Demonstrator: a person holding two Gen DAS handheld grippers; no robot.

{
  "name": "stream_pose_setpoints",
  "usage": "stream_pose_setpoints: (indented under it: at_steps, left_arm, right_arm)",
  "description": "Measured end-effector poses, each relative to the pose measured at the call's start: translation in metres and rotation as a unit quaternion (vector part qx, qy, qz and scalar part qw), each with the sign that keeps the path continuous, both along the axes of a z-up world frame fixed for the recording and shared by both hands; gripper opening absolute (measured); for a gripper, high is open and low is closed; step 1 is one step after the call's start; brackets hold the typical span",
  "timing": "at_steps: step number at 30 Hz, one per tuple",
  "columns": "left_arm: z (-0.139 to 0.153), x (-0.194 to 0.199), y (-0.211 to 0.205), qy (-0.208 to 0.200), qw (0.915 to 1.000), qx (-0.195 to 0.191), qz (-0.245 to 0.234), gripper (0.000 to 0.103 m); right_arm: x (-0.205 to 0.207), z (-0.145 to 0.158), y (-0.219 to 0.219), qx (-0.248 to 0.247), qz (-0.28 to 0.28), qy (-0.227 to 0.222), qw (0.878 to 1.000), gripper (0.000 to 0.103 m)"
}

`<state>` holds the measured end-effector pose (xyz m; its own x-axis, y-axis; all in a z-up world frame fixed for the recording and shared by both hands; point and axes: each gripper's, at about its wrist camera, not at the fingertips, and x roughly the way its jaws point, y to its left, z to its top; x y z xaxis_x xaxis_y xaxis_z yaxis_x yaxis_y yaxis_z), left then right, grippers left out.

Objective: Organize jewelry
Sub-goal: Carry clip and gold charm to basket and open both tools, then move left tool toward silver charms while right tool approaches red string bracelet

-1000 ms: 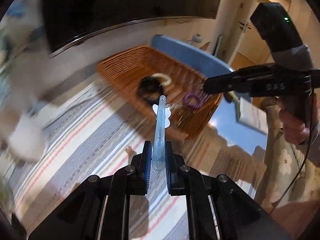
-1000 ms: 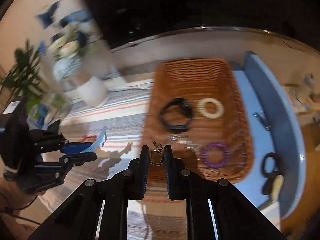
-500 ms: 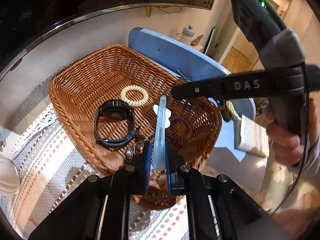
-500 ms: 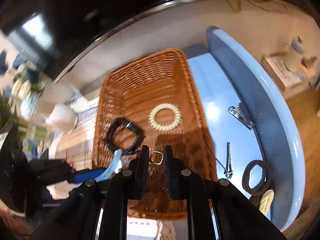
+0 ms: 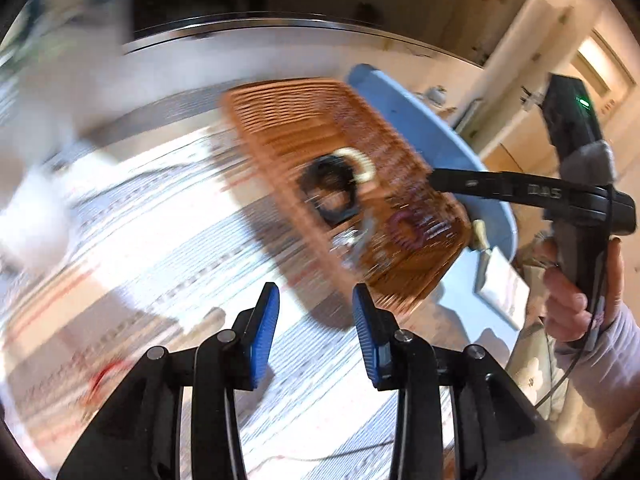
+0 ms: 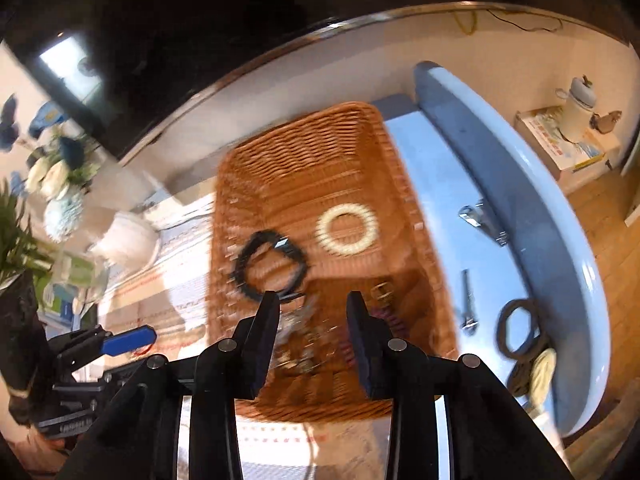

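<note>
A brown wicker basket holds a black watch band, a cream coil ring, a purple coil ring and a blurred heap of small metal jewelry. My left gripper is open and empty over the striped cloth, short of the basket's near corner. My right gripper is open and empty just above the basket's near end, over the metal heap. A small gold piece lies in the basket by its right finger.
A blue tray right of the basket holds a metal clip, nail clippers and a black ring. A white vase with flowers stands left on the striped cloth. A dark screen stands behind.
Both grippers have opened. The pale blue clip left the left gripper and the gold piece left the right one. The left gripper has drawn back from the basket.
</note>
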<state>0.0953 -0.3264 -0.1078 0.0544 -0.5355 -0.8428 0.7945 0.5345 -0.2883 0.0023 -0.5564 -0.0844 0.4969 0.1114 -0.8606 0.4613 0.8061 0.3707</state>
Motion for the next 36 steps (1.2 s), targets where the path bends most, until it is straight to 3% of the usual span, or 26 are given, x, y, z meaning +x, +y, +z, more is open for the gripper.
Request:
stream_pose_setpoints:
  at_steps: [4, 7, 9, 15, 22, 28, 32, 36]
  left_arm:
    - [0.004, 0.020, 0.075, 0.020, 0.9964, -0.003, 0.082, 0.038]
    - [0.000, 0.037, 0.141, 0.067, 0.9836, -0.029, 0.165, 0.038]
    - [-0.004, 0.043, 0.184, 0.071, 0.9742, -0.030, 0.212, 0.038]
    - [-0.011, 0.043, 0.248, 0.060, 0.9661, -0.013, 0.251, 0.038]
    - [-0.040, 0.043, 0.255, 0.073, 0.9698, 0.001, 0.233, 0.038]
    - [-0.062, 0.051, 0.234, 0.085, 0.9761, 0.000, 0.200, 0.037]
    - [-0.068, 0.058, 0.234, 0.105, 0.9719, -0.023, 0.209, 0.037]
    - [-0.074, 0.068, 0.239, 0.102, 0.9687, -0.016, 0.226, 0.037]
  right_arm:
    - [0.005, 0.013, 0.039, -0.010, 0.027, -0.020, 0.999, 0.035]
    - [0.015, 0.017, 0.071, 0.009, 0.054, -0.027, 0.998, 0.035]
    - [0.024, 0.018, 0.097, 0.014, 0.078, -0.032, 0.996, 0.035]
    - [0.052, 0.014, 0.174, 0.010, 0.144, -0.037, 0.989, 0.035]
    - [0.071, -0.003, 0.234, 0.018, 0.190, -0.020, 0.981, 0.035]
    - [0.083, -0.026, 0.250, 0.028, 0.211, 0.008, 0.977, 0.034]
    - [0.096, -0.035, 0.258, 0.015, 0.231, 0.011, 0.973, 0.031]
    - [0.117, -0.046, 0.261, -0.009, 0.254, 0.019, 0.967, 0.024]
